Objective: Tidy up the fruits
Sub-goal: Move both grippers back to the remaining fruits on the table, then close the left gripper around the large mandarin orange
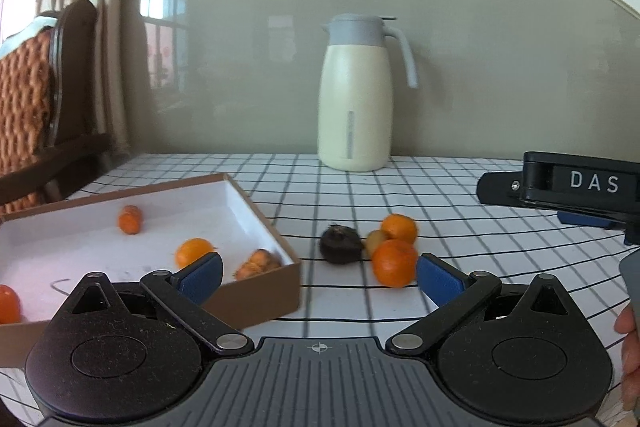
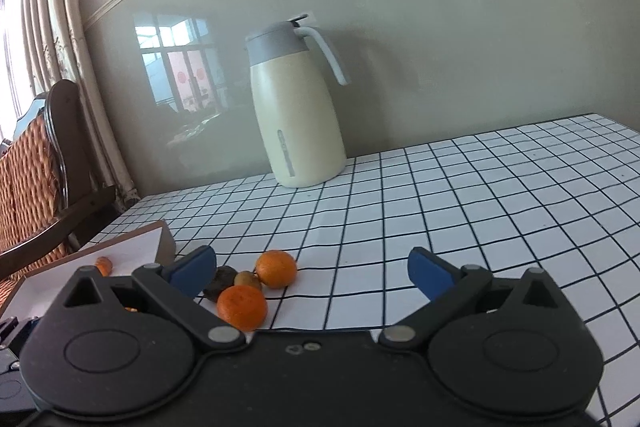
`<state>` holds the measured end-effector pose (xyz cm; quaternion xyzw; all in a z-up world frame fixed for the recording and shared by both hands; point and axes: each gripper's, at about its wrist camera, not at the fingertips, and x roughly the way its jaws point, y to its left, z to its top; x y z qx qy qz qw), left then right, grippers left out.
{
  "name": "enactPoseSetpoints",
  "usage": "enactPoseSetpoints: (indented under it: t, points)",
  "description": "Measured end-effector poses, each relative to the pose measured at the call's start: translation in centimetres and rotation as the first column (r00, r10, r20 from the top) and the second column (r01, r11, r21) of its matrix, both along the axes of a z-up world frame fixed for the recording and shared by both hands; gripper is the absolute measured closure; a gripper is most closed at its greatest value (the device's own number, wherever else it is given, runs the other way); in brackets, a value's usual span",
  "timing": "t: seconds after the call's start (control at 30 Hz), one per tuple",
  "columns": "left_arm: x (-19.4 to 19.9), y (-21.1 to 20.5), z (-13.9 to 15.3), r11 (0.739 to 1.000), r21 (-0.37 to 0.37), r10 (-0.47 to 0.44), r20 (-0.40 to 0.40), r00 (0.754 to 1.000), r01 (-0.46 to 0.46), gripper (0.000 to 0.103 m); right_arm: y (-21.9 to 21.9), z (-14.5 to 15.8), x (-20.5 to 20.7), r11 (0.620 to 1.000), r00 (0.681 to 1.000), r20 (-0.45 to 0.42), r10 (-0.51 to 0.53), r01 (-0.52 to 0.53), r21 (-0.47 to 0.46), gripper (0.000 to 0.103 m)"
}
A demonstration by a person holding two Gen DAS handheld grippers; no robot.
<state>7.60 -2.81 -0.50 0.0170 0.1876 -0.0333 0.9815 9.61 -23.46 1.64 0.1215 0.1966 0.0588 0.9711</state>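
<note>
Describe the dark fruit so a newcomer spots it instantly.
Start at the cream thermos jug by the wall, then come forward across the checked tablecloth to the fruit cluster right of the cardboard box. The dark fruit is leftmost, nearest the box: brownish-black, while its neighbours are orange or yellowish.

Four oranges [image 1: 394, 262], two carrots [image 1: 130, 219], one dark fruit [image 1: 341, 243], one box [image 1: 256, 203], one jug [image 1: 356, 95].
</note>
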Motion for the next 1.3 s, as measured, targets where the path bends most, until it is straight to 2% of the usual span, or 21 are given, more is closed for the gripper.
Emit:
enactPoseSetpoints:
  t: [0.07,0.27,0.43,0.53,0.67,0.9,1.13,1.3]
  points:
    - [0.2,-0.7,-0.1,1.000,0.007,-0.015,-0.004,1.000,0.015,0.009,-0.4,-0.1,0.0,1.000,1.000,-0.002,-0.008,0.008,0.005,0.006]
    - [0.9,-2.6,-0.8,0.998,0.005,-0.056,-0.028,0.998,0.056,0.015,-1.3,-0.3,0.0,1.000,1.000,-0.010,-0.019,0.019,0.006,0.007]
    - [1.7,-4.0,-1.3,0.998,0.005,-0.067,-0.045,0.997,0.067,0.017,-1.8,-0.5,0.0,1.000,0.999,-0.020,-0.030,0.030,-0.009,0.008]
    - [2.2,-4.6,-1.5,0.998,0.008,-0.062,-0.052,0.997,0.062,0.018,-2.1,-0.7,0.0,0.997,0.998,-0.031,-0.061,0.060,-0.038,0.008]
    - [2.9,-5.1,-1.7,0.998,-0.004,-0.060,-0.068,0.996,0.060,0.025,-2.9,-1.2,0.3,0.993,0.993,-0.055,-0.104,0.100,-0.064,0.011]
    - [3.6,-5.9,-2.1,0.999,-0.014,-0.052,-0.079,0.996,0.051,0.026,-3.7,-2.0,0.8,0.992,0.990,-0.085,-0.108,0.103,-0.067,0.022]
    - [4.4,-6.2,-2.3,0.999,-0.026,-0.039,-0.085,0.996,0.037,0.027,-3.7,-2.1,1.2,0.995,0.991,-0.090,-0.096,0.092,-0.044,0.022]
    - [5.4,-6.1,-2.7,0.999,-0.035,-0.021,-0.114,0.993,0.017,0.044,-3.4,-2.1,1.7,0.996,0.992,-0.089,-0.086,0.083,-0.037,0.022]
